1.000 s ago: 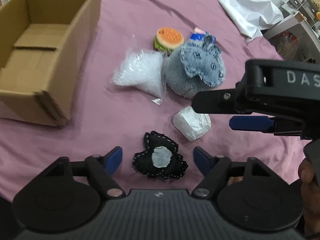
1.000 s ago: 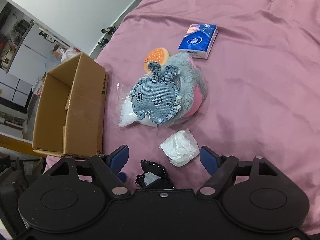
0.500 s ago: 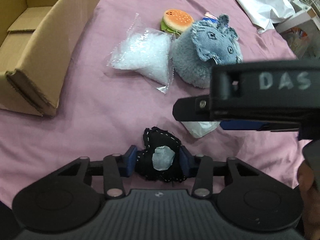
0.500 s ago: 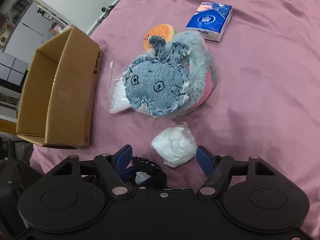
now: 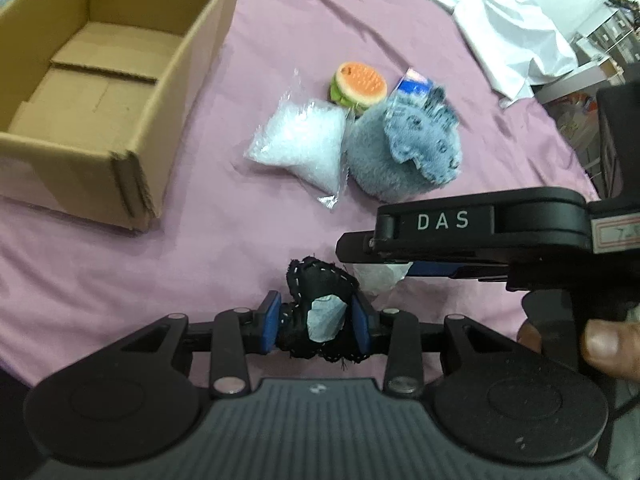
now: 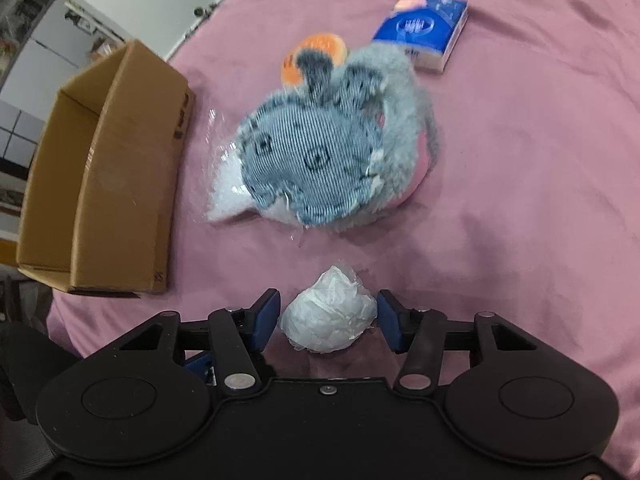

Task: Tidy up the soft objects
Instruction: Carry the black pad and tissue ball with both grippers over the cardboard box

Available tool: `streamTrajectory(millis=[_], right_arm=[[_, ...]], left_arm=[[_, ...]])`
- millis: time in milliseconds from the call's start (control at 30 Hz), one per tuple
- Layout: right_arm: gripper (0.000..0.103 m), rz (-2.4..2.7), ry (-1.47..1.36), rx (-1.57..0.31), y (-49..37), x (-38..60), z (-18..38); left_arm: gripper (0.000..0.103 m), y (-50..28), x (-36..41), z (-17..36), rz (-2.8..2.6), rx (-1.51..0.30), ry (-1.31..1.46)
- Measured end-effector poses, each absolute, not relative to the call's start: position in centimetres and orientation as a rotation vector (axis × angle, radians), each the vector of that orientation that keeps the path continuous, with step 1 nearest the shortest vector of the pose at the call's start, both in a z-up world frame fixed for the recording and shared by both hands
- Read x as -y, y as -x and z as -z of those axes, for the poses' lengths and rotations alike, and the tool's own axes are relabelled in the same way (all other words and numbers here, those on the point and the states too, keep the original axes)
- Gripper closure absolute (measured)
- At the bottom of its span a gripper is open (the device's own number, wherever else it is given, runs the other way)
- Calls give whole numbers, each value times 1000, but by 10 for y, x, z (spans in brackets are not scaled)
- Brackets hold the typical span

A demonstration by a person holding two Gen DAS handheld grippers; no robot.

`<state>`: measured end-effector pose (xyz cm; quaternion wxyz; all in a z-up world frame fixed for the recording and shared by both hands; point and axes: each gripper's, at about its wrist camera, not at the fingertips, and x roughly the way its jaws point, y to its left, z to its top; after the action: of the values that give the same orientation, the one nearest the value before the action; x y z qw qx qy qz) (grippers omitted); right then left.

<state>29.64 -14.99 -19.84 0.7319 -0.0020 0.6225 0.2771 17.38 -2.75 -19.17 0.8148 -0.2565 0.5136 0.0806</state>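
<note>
My left gripper (image 5: 316, 322) is shut on a black stitched fabric piece with a grey patch (image 5: 320, 312) and holds it just above the pink cloth. My right gripper (image 6: 327, 316) is open around a white crumpled wad (image 6: 330, 316), its blue pads close to both sides; the wad lies on the cloth. In the left wrist view the right gripper's body (image 5: 460, 236) hides most of the wad (image 5: 380, 278). A grey denim plush (image 5: 404, 152) (image 6: 320, 156), a clear bag of white filling (image 5: 304, 144), a burger toy (image 5: 360, 86) and a blue tissue pack (image 6: 424, 26) lie further out.
An open cardboard box (image 5: 92, 76) (image 6: 104, 168) stands at the left on the pink cloth (image 5: 200, 240). White sheets (image 5: 500, 24) lie at the far right. Furniture stands beyond the bed's right edge.
My left gripper closed on the black fabric piece and lifted it slightly. My right gripper moved down and forward until its open fingers flank the white wad.
</note>
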Motion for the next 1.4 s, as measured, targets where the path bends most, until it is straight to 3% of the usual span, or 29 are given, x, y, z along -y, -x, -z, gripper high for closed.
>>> streamTrajectory(millis=[733,1400], right_arm=[[51,-740,-83,-1066,-267,158,129],[51,-802,-252,-887,-266,134,88]], left_arm=[[66,-139,3,110,-239,-862,502],[66,-131,-36,69,-240,-723,527]])
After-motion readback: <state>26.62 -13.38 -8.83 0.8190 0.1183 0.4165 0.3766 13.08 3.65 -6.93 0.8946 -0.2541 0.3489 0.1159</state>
